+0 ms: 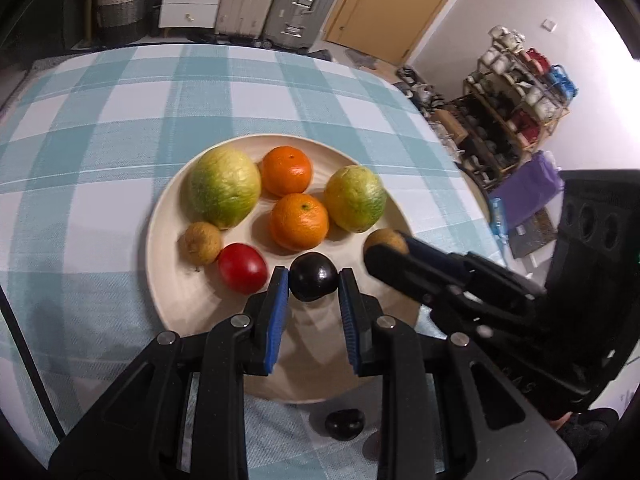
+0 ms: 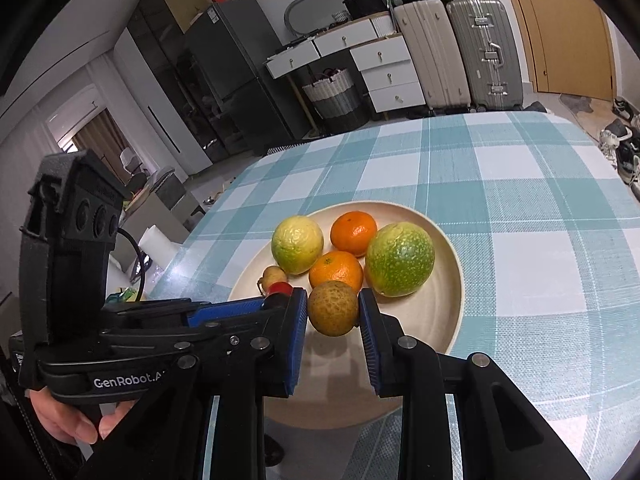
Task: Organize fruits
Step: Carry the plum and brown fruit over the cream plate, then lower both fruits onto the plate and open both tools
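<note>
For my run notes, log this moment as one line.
left gripper: shut on dark plum | right gripper: shut on brown fruit | both over plate

1. Your left wrist camera looks steeply down along its fingers, close above the plate, facing the suitcases at 12 o'clock.
2. Your right wrist camera looks less steeply, also close, with the plate in the centre.
3. Both views share the plate, the checked tablecloth, and each sees the other gripper: at 3 o'clock for the left, at 9 o'clock for the right.
</note>
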Tool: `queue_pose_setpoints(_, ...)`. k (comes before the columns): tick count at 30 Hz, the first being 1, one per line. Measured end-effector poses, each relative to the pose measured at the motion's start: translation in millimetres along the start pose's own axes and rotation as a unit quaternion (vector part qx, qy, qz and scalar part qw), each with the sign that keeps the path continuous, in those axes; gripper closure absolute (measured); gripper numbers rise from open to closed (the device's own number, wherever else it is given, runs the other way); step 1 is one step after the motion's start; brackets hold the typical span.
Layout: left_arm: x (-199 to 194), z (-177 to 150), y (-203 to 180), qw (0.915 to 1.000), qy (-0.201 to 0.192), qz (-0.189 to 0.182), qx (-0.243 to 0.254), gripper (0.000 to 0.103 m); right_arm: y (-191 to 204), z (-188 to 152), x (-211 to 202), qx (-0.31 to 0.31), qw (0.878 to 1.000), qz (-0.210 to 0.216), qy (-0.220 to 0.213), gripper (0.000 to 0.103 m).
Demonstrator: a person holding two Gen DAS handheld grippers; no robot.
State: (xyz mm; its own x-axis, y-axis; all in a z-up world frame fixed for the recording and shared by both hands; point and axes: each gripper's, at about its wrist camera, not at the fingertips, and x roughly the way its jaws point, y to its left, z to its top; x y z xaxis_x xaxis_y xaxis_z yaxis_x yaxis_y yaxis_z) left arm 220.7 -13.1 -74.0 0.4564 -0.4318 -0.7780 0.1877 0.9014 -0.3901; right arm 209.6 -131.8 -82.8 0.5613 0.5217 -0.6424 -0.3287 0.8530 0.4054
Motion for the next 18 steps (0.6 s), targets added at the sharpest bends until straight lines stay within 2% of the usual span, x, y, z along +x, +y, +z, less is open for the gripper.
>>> queue_pose_setpoints(10, 5.8, 3.2, 6.6, 0.9996, -0.003, -0.02, -0.018, 0.08, -4.5, 0.8, 6.7, 0.013, 1.0, -0.013, 0.0, 0.075)
queue_pose_setpoints(13, 2.0, 4.7, 11.1, 0.9983, -0.004, -0.046, -0.035, 0.08, -4.7, 2.6, 5.3, 0.015, 1.0, -0.011, -0.001, 0.071)
queue_pose_setpoints(14, -0.8, 5.0, 11.3, 0.9982, -0.008, -0.047, -0.037, 0.08, -3.7, 2.9, 3.6, 0.015, 1.0, -0.011, -0.003, 0.069)
queue_pose_setpoints(16, -7.1, 5.4, 10.3, 0.9981, -0.015, -0.047, -0.036, 0.079, -2.9, 3.2, -0.4, 0.015, 1.0, -0.017, -0.01, 0.059)
queue_pose_setpoints(18, -14.3, 4.7, 7.9, 0.998, -0.022, -0.049, -0.033, 0.077, -2.8, 3.7, -9.1, 0.021, 0.999, -0.013, -0.023, 0.057)
